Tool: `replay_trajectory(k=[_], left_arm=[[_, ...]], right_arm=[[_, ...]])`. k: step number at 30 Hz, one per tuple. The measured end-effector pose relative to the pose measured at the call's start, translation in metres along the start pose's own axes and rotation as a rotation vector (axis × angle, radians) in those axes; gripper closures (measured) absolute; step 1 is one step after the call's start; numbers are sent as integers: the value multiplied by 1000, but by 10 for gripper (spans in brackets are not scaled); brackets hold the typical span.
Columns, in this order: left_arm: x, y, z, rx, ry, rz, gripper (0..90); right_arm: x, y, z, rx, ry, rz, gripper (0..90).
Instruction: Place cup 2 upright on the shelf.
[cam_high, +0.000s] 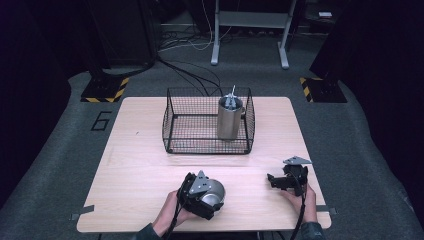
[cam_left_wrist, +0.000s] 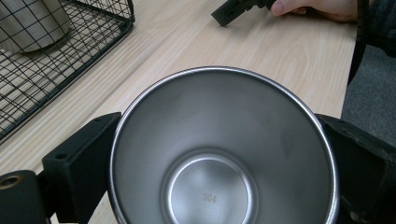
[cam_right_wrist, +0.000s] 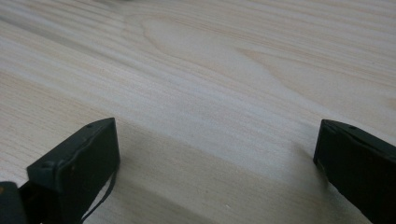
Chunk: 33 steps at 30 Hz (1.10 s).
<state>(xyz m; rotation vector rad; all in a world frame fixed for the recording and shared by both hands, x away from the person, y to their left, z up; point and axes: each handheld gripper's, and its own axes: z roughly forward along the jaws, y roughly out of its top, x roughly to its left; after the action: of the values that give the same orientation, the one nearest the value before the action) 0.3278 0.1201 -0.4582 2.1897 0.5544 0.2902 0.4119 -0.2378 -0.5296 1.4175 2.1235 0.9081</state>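
High view: the left gripper (cam_high: 207, 197) clasps a steel cup (cam_high: 214, 192) at the table's (cam_high: 140, 165) near edge; the wire basket (cam_high: 172, 127) sits beyond. Left gripper view: jaws press the cup's (cam_left_wrist: 224, 154) sides. Right gripper view: the right gripper (cam_right_wrist: 215, 172) rests spread wide over bare wood.

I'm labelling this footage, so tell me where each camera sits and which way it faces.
High view: above the near edge, facing forward and down on the table, wire basket, both hands.
Left gripper view: on the left gripper, facing into the steel cup it clamps.
Right gripper view: on the right gripper, facing bare tabletop.
Shared: high and left gripper views both show cup and basket.
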Motion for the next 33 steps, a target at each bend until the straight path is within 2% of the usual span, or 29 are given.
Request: replay_trajectory(k=[5, 11, 15, 17, 21, 26, 28, 31, 33], left_arm=[[1, 0, 0, -5, -20, 12, 61], [4, 1, -2, 0, -65, 30, 61], [5, 2, -4, -3, -58, 37, 61], [8, 2, -6, -10, -69, 33, 62], [12, 5, -12, -12, -59, 48, 62], [23, 12, -20, -22, -72, 41, 61], [24, 13, -21, -33, -65, 39, 62], [29, 18, -24, -24, -81, 39, 61], [33, 27, -27, -20, -101, 54, 62]], right_arm=[[0, 0, 0, 0, 0, -1, 0], [0, 0, 0, 1, -1, 0, 0], [0, 0, 0, 2, 0, 1, 0], [0, 0, 0, 0, 0, -2, 0], [0, 0, 0, 1, -1, -1, 0], [0, 0, 0, 1, 0, -1, 0], [0, 0, 0, 1, 0, -1, 0], [0, 0, 0, 1, 0, -1, 0], [0, 0, 0, 1, -1, -1, 0]])
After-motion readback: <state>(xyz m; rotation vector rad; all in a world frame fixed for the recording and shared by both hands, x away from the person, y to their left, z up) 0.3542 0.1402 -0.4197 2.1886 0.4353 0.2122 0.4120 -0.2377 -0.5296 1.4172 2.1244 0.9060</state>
